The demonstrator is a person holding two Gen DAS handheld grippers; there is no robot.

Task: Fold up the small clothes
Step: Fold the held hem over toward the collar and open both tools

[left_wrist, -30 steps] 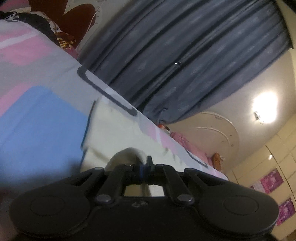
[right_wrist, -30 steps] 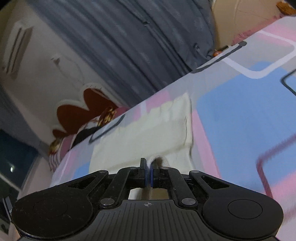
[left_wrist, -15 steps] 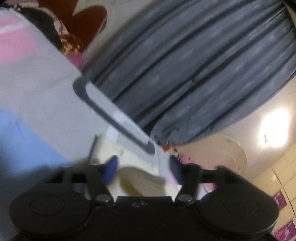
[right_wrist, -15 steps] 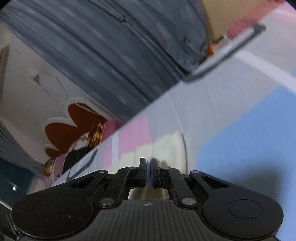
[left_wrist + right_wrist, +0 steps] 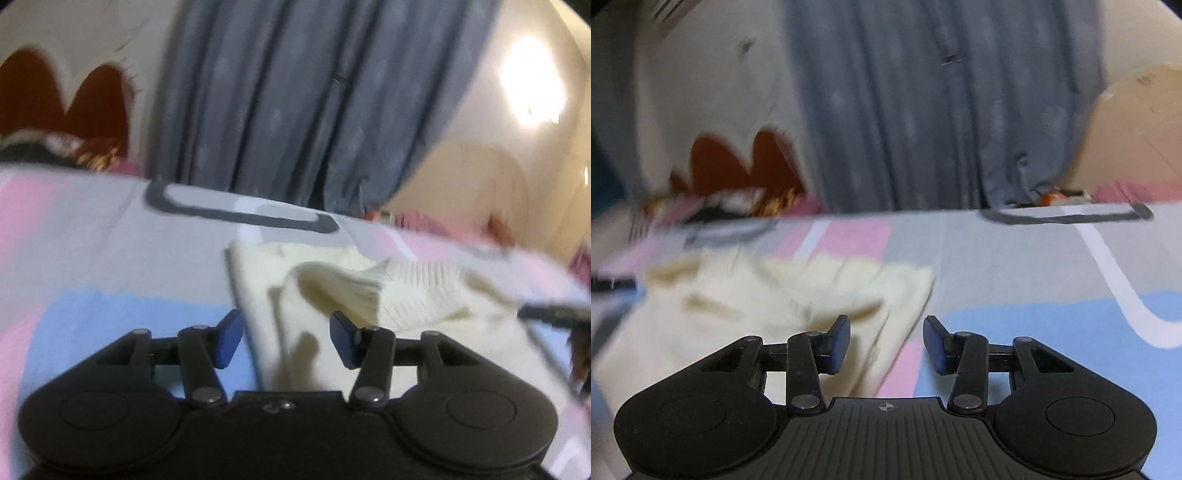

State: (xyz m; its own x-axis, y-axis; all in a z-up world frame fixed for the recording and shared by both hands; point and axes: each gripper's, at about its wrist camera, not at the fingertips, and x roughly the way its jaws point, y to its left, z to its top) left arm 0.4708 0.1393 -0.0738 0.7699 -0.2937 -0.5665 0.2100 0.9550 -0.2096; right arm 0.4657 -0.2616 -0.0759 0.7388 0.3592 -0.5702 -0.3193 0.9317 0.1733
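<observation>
- Left wrist view: one left gripper (image 5: 286, 338) is standing part-way apart, its jaws having just been closing, gripping nothing; one cream knitted garment (image 5: 369, 291) is lying just beyond on the patterned bedsheet (image 5: 92, 251).
- Right wrist view: one right gripper (image 5: 886, 341) has just been opening, empty; the garment (image 5: 798, 295) is lying near left.

Home bedroom. Bed covered by a sheet (image 5: 1015, 258) in grey, pink and blue blocks with dark outlined rectangles. Long grey curtain (image 5: 295, 99) hangs behind the bed, reaching mattress level. Dark red scalloped headboard (image 5: 66, 96) on a cream wall at one end. Ceiling light (image 5: 532, 81) on, arched recess (image 5: 480, 184) in the far wall. Cream knit garment (image 5: 388, 291) lies on the bed.
</observation>
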